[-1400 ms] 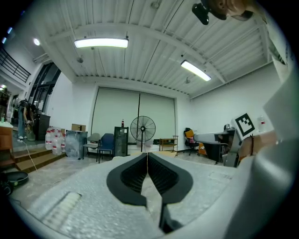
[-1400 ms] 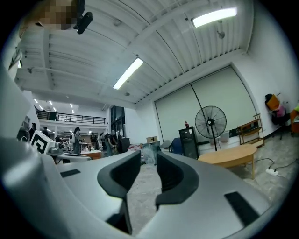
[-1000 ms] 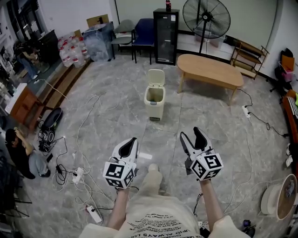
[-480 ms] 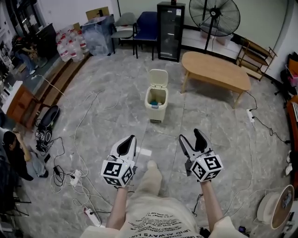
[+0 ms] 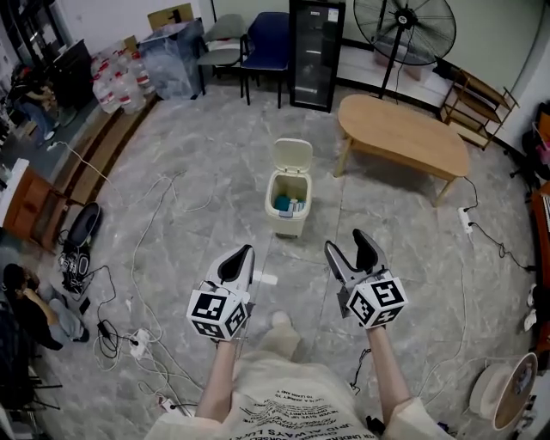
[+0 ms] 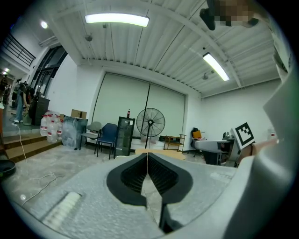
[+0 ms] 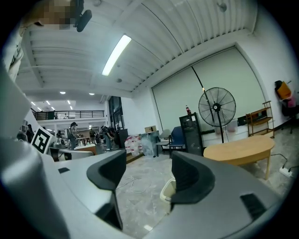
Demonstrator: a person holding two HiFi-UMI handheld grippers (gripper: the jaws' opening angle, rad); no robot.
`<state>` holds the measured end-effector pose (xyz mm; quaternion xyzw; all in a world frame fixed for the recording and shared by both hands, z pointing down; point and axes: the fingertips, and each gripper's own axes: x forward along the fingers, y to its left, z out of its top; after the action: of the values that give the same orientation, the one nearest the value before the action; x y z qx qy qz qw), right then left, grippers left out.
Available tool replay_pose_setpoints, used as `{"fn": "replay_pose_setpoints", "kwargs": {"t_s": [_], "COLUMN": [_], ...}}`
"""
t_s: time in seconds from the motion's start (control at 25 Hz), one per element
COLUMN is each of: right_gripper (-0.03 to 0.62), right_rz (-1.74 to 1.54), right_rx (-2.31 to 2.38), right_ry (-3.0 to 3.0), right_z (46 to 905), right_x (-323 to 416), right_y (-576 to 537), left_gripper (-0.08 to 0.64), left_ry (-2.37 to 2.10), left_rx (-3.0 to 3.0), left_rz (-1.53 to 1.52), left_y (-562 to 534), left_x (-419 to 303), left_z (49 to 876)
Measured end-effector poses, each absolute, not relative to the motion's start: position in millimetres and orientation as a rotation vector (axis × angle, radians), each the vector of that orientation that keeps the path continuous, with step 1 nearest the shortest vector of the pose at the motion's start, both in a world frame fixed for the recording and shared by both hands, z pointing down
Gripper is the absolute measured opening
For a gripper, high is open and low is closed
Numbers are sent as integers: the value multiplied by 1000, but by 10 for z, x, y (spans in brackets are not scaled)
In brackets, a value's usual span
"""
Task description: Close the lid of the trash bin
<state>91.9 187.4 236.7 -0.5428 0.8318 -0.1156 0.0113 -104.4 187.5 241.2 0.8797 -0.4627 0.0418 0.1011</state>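
We hold our left gripper with its jaws pressed together, the ribbed black pads meeting along one seam and nothing clamped between them. Our right gripper is just beside it, its jaws spread wide after opening a moment ago, and nothing lies between them. The cream plastic trash bin stands on the grey marbled floor ahead of both grippers, well apart from them and roughly between the lines they point along. In the right gripper view it shows through the gap between those open jaws, far beyond them. Its hinged lid stands upright at the rim's far side, so the bin is open, and we see blue and white rubbish inside. Beyond the bin, ahead and to the right of the right gripper, is an oval wooden table. Farther off stand a black glass-door cabinet, a black pedestal fan and a blue chair
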Motion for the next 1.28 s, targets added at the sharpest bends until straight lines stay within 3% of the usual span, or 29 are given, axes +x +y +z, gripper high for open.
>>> {"fn": "replay_pose_setpoints", "kwargs": {"t_s": [1.28], "right_gripper": [288], "right_rz": [-494], "right_rx": [-1599], "right_ry": [2705], "right_z": [2861], "right_x": [961], "right_y": [-434], "left_gripper": [23], "left_ry": [-1372], "left_rx": [2481], "left_rz": [177], "left_y": [-243], "left_x": [-1000], "left_z": [2867]}}
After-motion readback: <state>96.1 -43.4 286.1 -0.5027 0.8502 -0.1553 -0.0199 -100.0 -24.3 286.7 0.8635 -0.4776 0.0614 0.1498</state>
